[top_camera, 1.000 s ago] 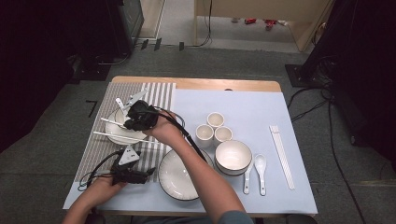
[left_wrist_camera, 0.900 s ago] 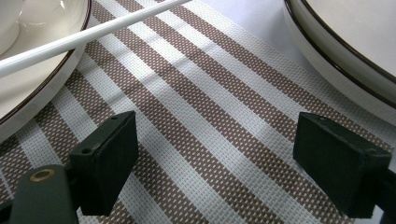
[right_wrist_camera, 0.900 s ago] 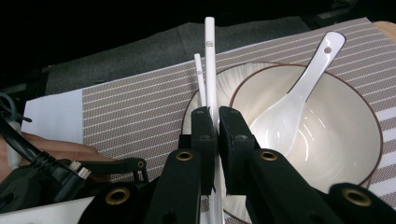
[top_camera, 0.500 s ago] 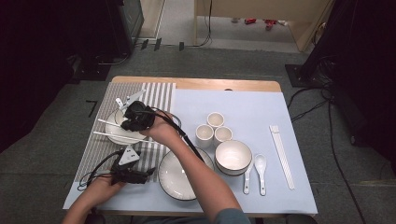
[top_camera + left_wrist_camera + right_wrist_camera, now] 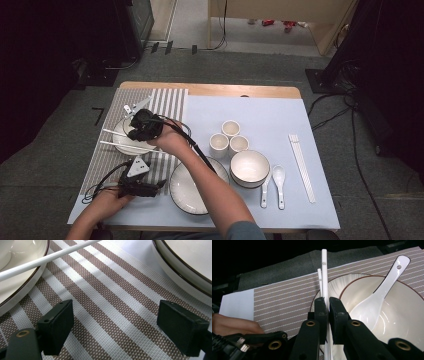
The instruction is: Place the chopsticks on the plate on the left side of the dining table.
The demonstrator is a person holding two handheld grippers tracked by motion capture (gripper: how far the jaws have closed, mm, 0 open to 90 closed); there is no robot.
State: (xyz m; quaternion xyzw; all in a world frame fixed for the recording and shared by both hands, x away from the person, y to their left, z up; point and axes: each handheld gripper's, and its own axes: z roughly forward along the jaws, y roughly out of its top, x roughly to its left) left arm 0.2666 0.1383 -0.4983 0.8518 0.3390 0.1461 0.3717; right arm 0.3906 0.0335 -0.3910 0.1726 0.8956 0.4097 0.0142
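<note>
Right gripper (image 5: 326, 307): fingers pinching 1 white chopstick (image 5: 324, 275), a 2nd chopstick (image 5: 319, 280) just beside it.
Chopsticks' place: across the plate (image 5: 125, 142) on the striped mat (image 5: 170, 102), tabletop's 9 o'clock side.
Bowl (image 5: 407, 315): holds a white spoon (image 5: 374, 305), at 3 o'clock of the fingers.
Left gripper (image 5: 117, 325): fingers spread, hovering over the mat, nothing between.
</note>
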